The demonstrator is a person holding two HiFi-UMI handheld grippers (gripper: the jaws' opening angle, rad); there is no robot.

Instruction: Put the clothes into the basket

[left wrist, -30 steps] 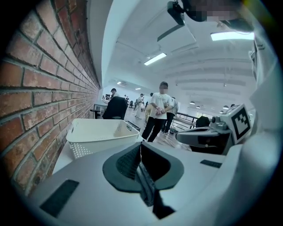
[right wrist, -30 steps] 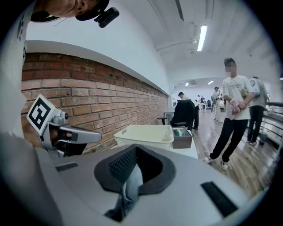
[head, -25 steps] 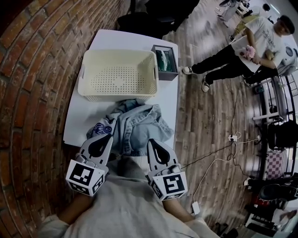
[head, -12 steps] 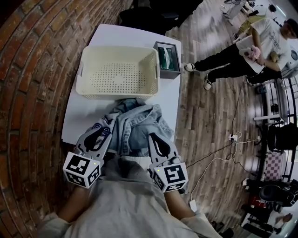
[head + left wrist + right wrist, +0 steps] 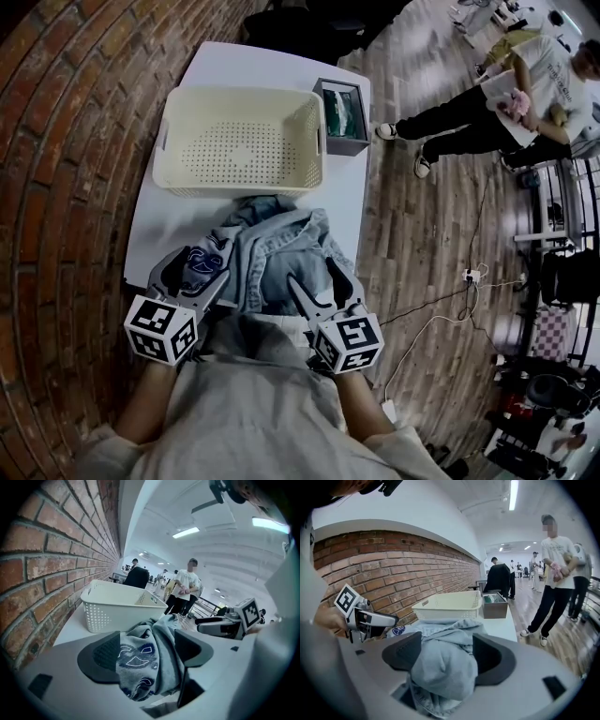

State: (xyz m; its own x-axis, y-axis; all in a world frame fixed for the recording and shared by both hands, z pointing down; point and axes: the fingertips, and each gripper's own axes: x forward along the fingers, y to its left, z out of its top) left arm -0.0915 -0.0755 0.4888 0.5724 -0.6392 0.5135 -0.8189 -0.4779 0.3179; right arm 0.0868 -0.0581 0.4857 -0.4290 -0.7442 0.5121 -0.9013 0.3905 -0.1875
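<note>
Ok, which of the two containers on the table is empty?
The big cream perforated basket: its floor is bare. The small dark box beside it has something greenish inside.

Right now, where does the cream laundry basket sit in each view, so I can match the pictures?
Head view: basket upper centre-left, beyond the clothes.
Left gripper view: basket centre-left, behind the clothes.
Right gripper view: basket centre, just above the clothes.
Shared landmark: the brick wall, left of the basket in all three.
</note>
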